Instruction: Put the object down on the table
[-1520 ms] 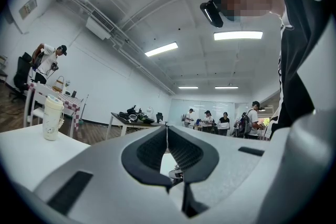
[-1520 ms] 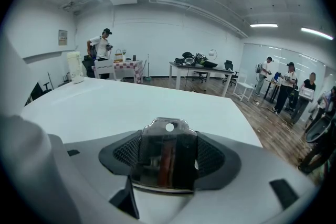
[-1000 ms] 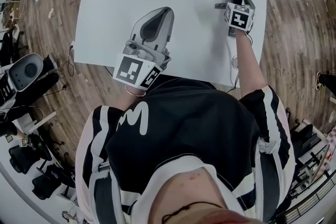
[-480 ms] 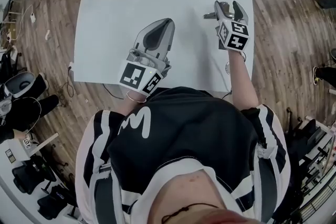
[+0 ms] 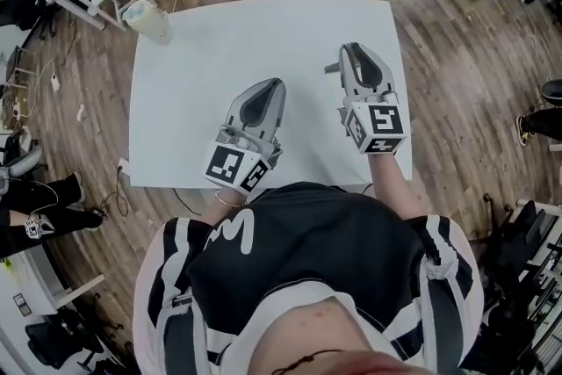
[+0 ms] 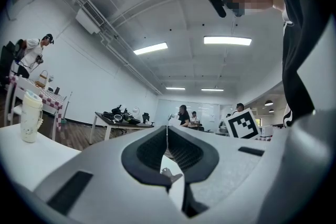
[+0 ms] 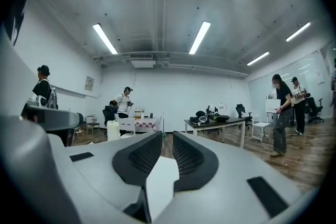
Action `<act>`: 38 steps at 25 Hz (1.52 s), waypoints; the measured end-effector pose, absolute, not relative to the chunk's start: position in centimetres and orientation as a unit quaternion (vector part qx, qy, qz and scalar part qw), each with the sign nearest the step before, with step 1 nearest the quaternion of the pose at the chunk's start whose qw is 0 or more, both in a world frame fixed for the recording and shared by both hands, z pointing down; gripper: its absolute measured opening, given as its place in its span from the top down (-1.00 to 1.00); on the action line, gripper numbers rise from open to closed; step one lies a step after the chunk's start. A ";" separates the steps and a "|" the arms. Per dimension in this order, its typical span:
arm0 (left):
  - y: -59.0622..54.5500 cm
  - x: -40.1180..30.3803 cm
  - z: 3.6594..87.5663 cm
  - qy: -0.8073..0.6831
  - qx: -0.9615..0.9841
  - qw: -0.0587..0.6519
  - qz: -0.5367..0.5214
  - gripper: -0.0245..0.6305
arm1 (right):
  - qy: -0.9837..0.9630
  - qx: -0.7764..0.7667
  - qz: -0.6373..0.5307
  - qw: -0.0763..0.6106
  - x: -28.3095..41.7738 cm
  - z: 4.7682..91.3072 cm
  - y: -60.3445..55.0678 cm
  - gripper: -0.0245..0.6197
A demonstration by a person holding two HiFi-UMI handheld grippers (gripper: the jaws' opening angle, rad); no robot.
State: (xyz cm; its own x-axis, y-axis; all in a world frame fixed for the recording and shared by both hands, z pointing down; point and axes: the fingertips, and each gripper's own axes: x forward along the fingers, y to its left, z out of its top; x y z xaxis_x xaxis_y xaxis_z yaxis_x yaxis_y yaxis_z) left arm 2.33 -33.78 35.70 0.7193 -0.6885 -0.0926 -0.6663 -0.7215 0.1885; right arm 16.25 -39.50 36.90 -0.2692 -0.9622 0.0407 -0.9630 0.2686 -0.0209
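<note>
1. Lying on the white rectangular table [image 5: 219,48], the small grey metal object [image 5: 333,66] sits free just beside the right gripper [image 5: 355,50], so the placing looks done.
2. That gripper's jaws have just been closing to a narrow gap, with nothing between them.
3. The left gripper [image 5: 277,85] is closed and empty over the table's near side, probably idle.

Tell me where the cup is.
Head view: the cup stands on the white table's far left corner, well beyond the left tongs.
</note>
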 end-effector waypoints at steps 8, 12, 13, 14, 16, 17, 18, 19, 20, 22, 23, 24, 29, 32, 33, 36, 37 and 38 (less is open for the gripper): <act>-32.7 2.3 35.2 -0.349 0.931 0.067 -0.081 0.89 | -0.809 0.588 0.005 -0.003 13.6 34.6 -36.2 0.81; -32.7 2.1 35.0 -0.342 0.934 0.061 -0.084 0.89 | -0.810 0.586 -0.001 -0.009 12.4 34.0 -35.4 0.82; -32.7 2.0 35.0 -0.340 0.935 0.060 -0.086 0.89 | -0.810 0.586 0.005 -0.015 12.1 34.1 -35.4 0.82; -32.6 1.9 35.0 -0.337 0.936 0.059 -0.086 0.89 | -0.810 0.586 0.011 -0.020 11.9 34.1 -35.2 0.82; -32.2 1.9 35.1 -0.330 0.938 0.056 -0.086 0.89 | -0.809 0.587 0.017 -0.026 11.4 34.3 -34.6 0.82; -31.9 1.8 35.1 -0.327 0.940 0.056 -0.085 0.89 | -0.808 0.588 0.017 -0.027 11.2 34.4 -34.2 0.82; -31.6 1.8 35.1 -0.325 0.940 0.055 -0.085 0.89 | -0.808 0.589 0.017 -0.030 11.1 34.3 -33.7 0.82; -31.6 1.8 35.1 -0.324 0.941 0.053 -0.086 0.89 | -0.807 0.590 0.014 -0.034 10.9 34.1 -33.4 0.82; -31.6 1.8 35.0 -0.322 0.941 0.053 -0.088 0.89 | -0.805 0.592 0.011 -0.039 10.7 33.9 -33.1 0.82; -31.4 2.1 35.0 -0.315 0.943 0.053 -0.087 0.89 | -0.801 0.597 0.004 -0.043 10.5 33.7 -32.6 0.82; -31.1 2.3 35.0 -0.310 0.945 0.053 -0.087 0.89 | -0.800 0.598 0.003 -0.043 10.4 33.7 -32.3 0.82; -30.9 2.5 34.9 -0.305 0.947 0.052 -0.087 0.89 | -0.800 0.598 0.002 -0.043 10.3 33.6 -32.0 0.82; -29.4 3.5 34.7 -0.298 0.949 0.045 -0.088 0.89 | -0.800 0.598 0.004 -0.051 10.9 33.3 -30.7 0.82; -28.5 3.9 34.2 -0.301 0.949 0.040 -0.087 0.89 | -0.802 0.595 0.001 -0.054 11.4 32.9 -29.5 0.82; -28.1 4.0 34.1 -0.304 0.948 0.040 -0.087 0.89 | -0.802 0.595 0.002 -0.054 11.7 32.8 -29.0 0.82; -26.6 4.5 33.9 -0.310 0.946 0.042 -0.088 0.89 | -0.800 0.598 0.003 -0.053 12.7 32.6 -27.4 0.82; -26.1 4.8 33.8 -0.311 0.945 0.043 -0.089 0.89 | -0.800 0.598 0.003 -0.052 13.0 32.5 -26.9 0.82; -25.5 5.0 33.8 -0.312 0.945 0.044 -0.089 0.89 | -0.800 0.597 0.002 -0.050 13.2 32.4 -26.3 0.82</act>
State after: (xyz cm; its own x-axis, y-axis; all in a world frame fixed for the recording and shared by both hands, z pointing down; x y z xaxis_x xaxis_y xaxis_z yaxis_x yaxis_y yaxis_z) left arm 4.97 -25.52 33.83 0.7898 -0.5970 -0.1409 -0.5812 -0.8018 0.1394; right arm 13.18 -26.27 32.41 -0.2813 -0.9565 -0.0775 -0.9560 0.2863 -0.0636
